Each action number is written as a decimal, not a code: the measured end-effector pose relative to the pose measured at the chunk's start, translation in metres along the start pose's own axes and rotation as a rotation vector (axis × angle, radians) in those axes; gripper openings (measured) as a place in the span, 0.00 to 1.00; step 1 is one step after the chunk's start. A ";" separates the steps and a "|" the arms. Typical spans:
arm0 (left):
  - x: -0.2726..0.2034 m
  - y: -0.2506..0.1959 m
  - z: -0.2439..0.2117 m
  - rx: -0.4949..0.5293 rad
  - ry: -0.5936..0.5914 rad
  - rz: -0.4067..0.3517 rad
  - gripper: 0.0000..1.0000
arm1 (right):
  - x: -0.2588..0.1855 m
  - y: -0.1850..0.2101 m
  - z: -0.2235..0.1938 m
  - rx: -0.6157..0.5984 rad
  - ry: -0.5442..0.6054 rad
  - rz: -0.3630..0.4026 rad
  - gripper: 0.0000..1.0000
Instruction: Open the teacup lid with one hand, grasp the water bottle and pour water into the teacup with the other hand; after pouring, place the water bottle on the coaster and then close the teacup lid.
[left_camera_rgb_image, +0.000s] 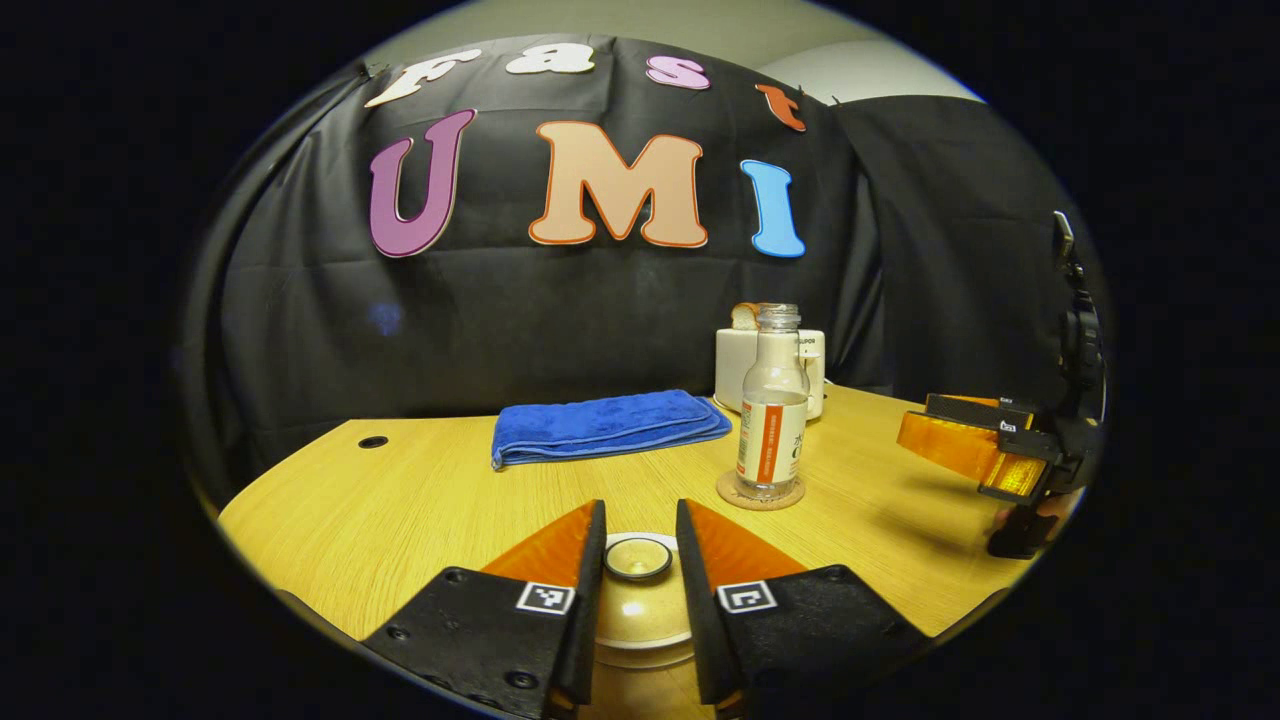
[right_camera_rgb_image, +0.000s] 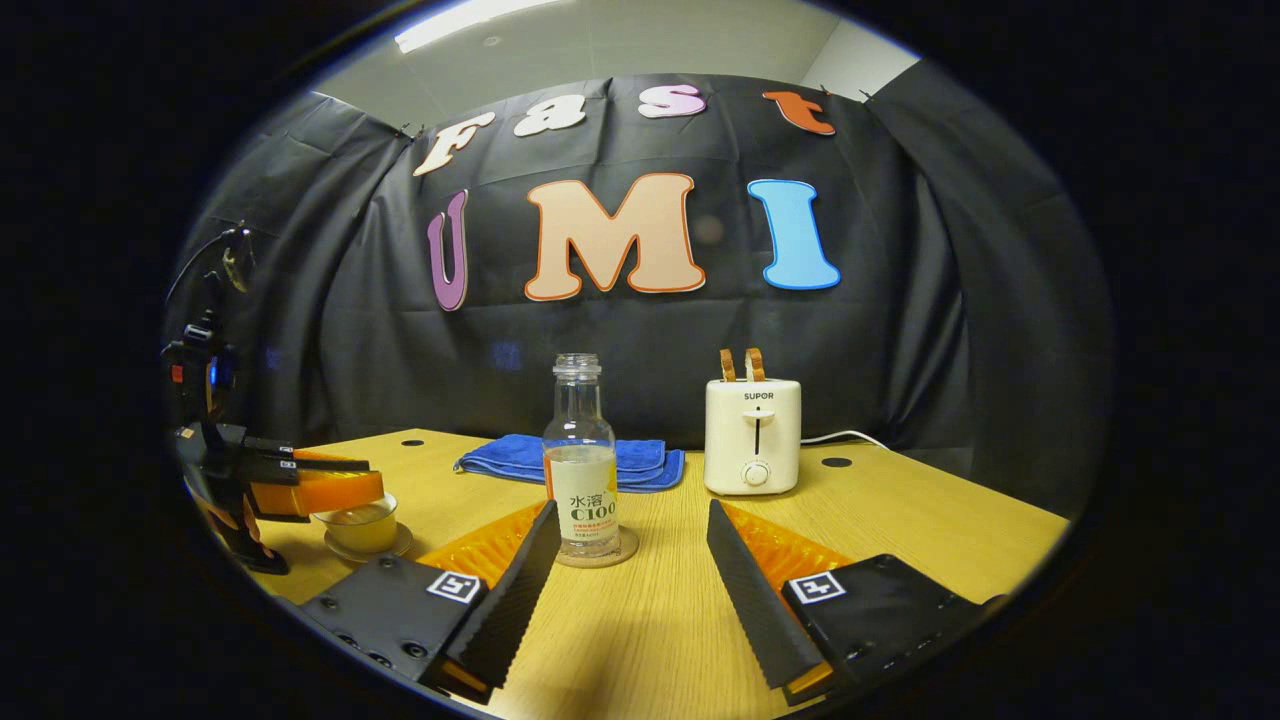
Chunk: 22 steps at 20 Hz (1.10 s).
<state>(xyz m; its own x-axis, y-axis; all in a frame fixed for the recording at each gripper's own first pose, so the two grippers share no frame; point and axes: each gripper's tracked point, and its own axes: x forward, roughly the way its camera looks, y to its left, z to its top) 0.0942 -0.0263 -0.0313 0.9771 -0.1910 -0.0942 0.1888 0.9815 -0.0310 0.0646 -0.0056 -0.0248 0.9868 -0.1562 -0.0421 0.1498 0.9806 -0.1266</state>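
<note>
On table (right_camera_rgb_image: 900, 520) — one water bottle (right_camera_rgb_image: 580, 470), one coaster (left_camera_rgb_image: 760, 492), one teacup (right_camera_rgb_image: 362, 522), one toaster (right_camera_rgb_image: 752, 436).

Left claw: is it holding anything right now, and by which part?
The left claw brackets the teacup lid's knob; whether its fingers press on it cannot be told. The right claw is open, holding nothing.

toaster (right_camera_rgb_image: 752, 437), centre right of the right gripper view: brand "SUPOR" on its front | water bottle (right_camera_rgb_image: 581, 466), centre: label with two Chinese characters above "C100" | left gripper view: bottle label print too small to read
</note>
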 end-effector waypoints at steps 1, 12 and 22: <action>-0.002 0.002 0.001 -0.005 -0.010 0.004 0.45 | 0.000 0.000 -0.001 0.000 0.000 0.000 0.95; -0.029 0.008 0.014 0.000 -0.114 0.062 0.87 | 0.000 0.001 0.000 0.000 -0.001 0.008 0.95; -0.057 0.031 0.012 -0.003 -0.119 0.194 0.87 | -0.006 0.003 0.000 0.000 -0.003 0.028 0.95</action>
<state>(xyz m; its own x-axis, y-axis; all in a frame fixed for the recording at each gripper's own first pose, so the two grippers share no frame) 0.0457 0.0156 -0.0151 0.9998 0.0042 0.0195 -0.0037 0.9996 -0.0264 0.0595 -0.0017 -0.0247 0.9907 -0.1288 -0.0428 0.1226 0.9846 -0.1249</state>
